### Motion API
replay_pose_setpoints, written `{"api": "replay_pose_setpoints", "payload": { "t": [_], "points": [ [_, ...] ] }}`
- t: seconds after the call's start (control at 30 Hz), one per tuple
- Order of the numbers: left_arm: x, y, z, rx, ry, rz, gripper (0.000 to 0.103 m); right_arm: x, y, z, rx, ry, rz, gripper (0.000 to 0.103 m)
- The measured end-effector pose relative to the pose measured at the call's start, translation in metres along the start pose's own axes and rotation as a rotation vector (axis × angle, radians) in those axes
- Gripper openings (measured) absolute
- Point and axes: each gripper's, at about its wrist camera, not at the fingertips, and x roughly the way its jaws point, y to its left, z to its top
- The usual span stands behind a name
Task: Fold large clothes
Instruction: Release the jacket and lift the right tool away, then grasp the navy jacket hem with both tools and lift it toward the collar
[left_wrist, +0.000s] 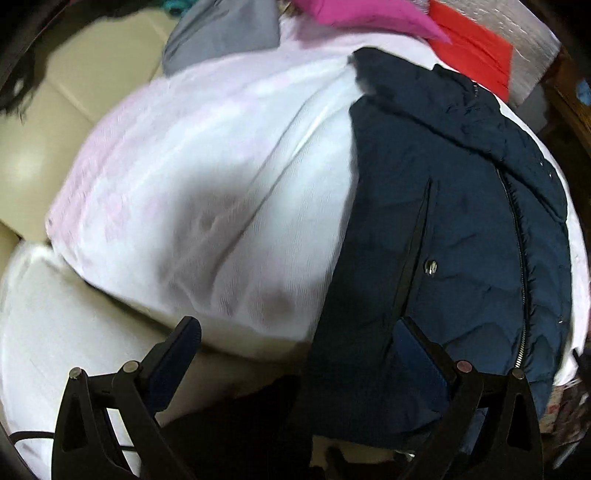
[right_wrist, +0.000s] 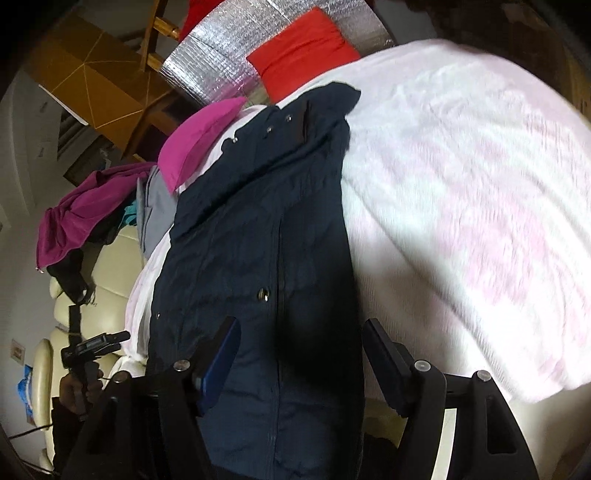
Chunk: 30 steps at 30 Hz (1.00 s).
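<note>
Jacket (left_wrist: 461, 221) lies flat on the white-pink blanket (left_wrist: 207, 177), navy, quilted, zipper running down its length, snap buttons showing on the front. In the right wrist view the jacket (right_wrist: 258, 240) stretches away from the camera, collar end at the far side near a magenta pillow (right_wrist: 195, 144) and a red pillow (right_wrist: 303, 48) — blanket (right_wrist: 461, 184) spreads bare on the picture's right. Left gripper (left_wrist: 299, 343) hangs over the jacket's near edge, jaws spread wide, nothing pinched; one fingertip sits above blanket, the other above navy fabric. Right gripper (right_wrist: 301, 347) straddles the jacket's near hem area, jaws parted and not clamping; fabric lies under the gap, pads not pressing it as far as the frame shows. Left gripper (right_wrist: 92, 345) also shows at the lower left of the right wrist view, held in a hand (right_wrist: 75, 391), off the blanket edge beside a cream sofa (right_wrist: 118, 266). Purple garment (right_wrist: 77, 214) drapes over the sofa back — grey cloth (right_wrist: 155, 210) next to it. Both views are motion-blurred.
</note>
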Motion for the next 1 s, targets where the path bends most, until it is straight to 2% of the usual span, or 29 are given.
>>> {"api": "replay_pose_setpoints", "payload": {
  "t": [0.13, 0.2, 0.27, 0.33, 0.37, 0.4, 0.43, 0.57, 0.67, 0.7, 0.73, 0.77, 0.8, 0.83, 0.97, 1.0],
  "points": [
    [0.014, 0.007, -0.010, -0.063, 0.078, -0.054, 0.103, 0.003, -0.007, -0.017, 0.032, 0.029, 0.054, 0.073],
    [0.018, 0.005, -0.015, -0.060, 0.084, -0.073, 0.103, 0.005, -0.011, -0.025, 0.052, 0.047, 0.068, 0.073],
    [0.024, -0.001, -0.020, -0.034, 0.086, -0.098, 0.097, 0.005, -0.016, -0.031, 0.076, 0.053, 0.086, 0.073],
    [0.033, -0.005, -0.024, -0.020, 0.107, -0.099, 0.076, 0.005, -0.020, -0.036, 0.106, 0.055, 0.103, 0.073],
    [0.036, -0.006, -0.025, -0.018, 0.113, -0.100, 0.069, 0.005, -0.022, -0.037, 0.114, 0.050, 0.103, 0.073],
    [0.039, -0.007, -0.026, -0.016, 0.117, -0.104, 0.056, 0.005, -0.023, -0.038, 0.120, 0.042, 0.100, 0.073],
    [0.042, -0.007, -0.028, -0.013, 0.121, -0.123, 0.052, 0.007, -0.026, -0.039, 0.128, 0.038, 0.091, 0.073],
    [0.049, -0.013, -0.030, 0.020, 0.135, -0.151, 0.054, 0.016, -0.032, -0.041, 0.155, 0.047, 0.084, 0.073],
    [0.054, -0.014, -0.031, 0.016, 0.154, -0.177, 0.054, 0.036, -0.033, -0.048, 0.177, 0.125, 0.101, 0.071],
    [0.054, -0.015, -0.031, 0.014, 0.156, -0.184, 0.053, 0.044, -0.028, -0.052, 0.173, 0.157, 0.124, 0.067],
    [0.054, -0.016, -0.030, 0.013, 0.156, -0.193, 0.053, 0.046, -0.023, -0.054, 0.156, 0.164, 0.123, 0.051],
    [0.052, -0.017, -0.030, 0.017, 0.147, -0.205, 0.050, 0.047, -0.017, -0.055, 0.130, 0.161, 0.114, 0.040],
    [0.051, -0.017, -0.030, 0.022, 0.141, -0.213, 0.040, 0.046, -0.010, -0.055, 0.103, 0.156, 0.105, 0.039],
    [0.049, -0.018, -0.031, 0.028, 0.135, -0.219, 0.035, 0.044, -0.004, -0.053, 0.079, 0.151, 0.110, 0.038],
    [0.051, -0.015, -0.031, -0.006, 0.142, -0.233, 0.035, 0.044, 0.000, -0.050, 0.066, 0.155, 0.107, 0.040],
    [0.051, -0.009, -0.033, -0.015, 0.149, -0.231, 0.041, 0.047, -0.002, -0.051, 0.081, 0.166, 0.096, 0.040]
  ]
}}
